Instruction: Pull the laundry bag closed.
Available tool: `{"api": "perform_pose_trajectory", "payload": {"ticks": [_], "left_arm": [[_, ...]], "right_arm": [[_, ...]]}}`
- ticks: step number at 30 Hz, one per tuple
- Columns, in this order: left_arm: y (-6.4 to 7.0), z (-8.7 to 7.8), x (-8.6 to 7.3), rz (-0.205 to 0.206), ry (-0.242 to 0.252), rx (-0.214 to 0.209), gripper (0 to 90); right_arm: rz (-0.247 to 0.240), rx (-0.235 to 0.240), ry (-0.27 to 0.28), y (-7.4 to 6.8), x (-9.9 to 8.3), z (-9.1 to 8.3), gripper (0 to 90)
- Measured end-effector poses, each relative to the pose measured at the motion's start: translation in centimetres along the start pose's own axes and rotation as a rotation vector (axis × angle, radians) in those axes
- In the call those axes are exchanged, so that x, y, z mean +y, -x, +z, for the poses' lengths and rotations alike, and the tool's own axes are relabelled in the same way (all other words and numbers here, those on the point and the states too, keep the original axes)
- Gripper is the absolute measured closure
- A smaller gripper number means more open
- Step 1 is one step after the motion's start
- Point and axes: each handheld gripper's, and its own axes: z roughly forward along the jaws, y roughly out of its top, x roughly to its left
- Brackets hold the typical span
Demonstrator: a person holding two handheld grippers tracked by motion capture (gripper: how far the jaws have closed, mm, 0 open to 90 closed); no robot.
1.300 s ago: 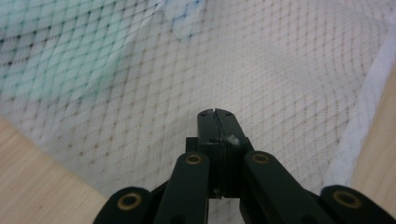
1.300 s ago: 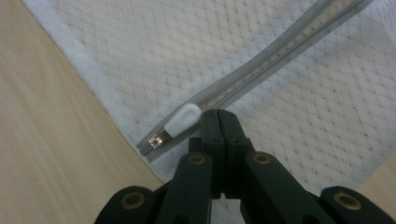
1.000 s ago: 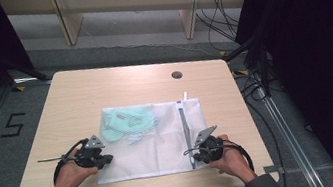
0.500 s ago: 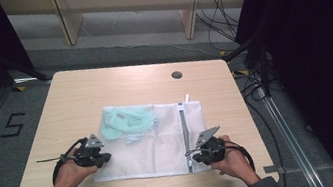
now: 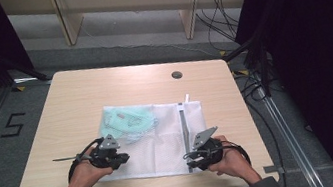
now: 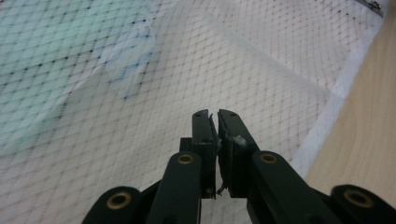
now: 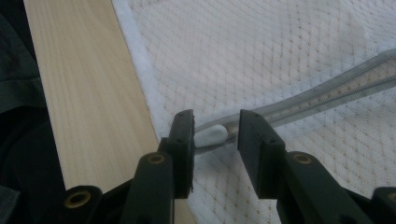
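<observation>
While the left tongs (image 6: 214,114) clench the white mesh laundry bag (image 5: 161,135) near the surface's front edge, the right tongs (image 7: 212,123) straddle its white zipper pull (image 7: 211,136), released.

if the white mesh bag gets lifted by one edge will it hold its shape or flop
The mesh bag lies flat and thin, so it would probably sag. Likely light: see-through netting. The green item inside may slide toward the low end.

Grey floor (image 5: 113,56), wooden table (image 5: 103,88)
</observation>
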Motion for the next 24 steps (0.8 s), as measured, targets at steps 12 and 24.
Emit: {"api": "perform_pose_trajectory", "payload": {"ticks": [12, 24], "left_arm": [[2.8, 0.8, 1.2, 0.03, 0.055, -0.098, 66.8], [3.2, 1.1, 1.3, 0.046, 0.058, -0.106, 58.0]], "right_arm": [[-0.026, 0.05, -0.031, 0.0, 0.1, 0.2, 63.8], [-0.054, 0.091, -0.054, -0.3, 0.2, 0.1, 74.1]]}}
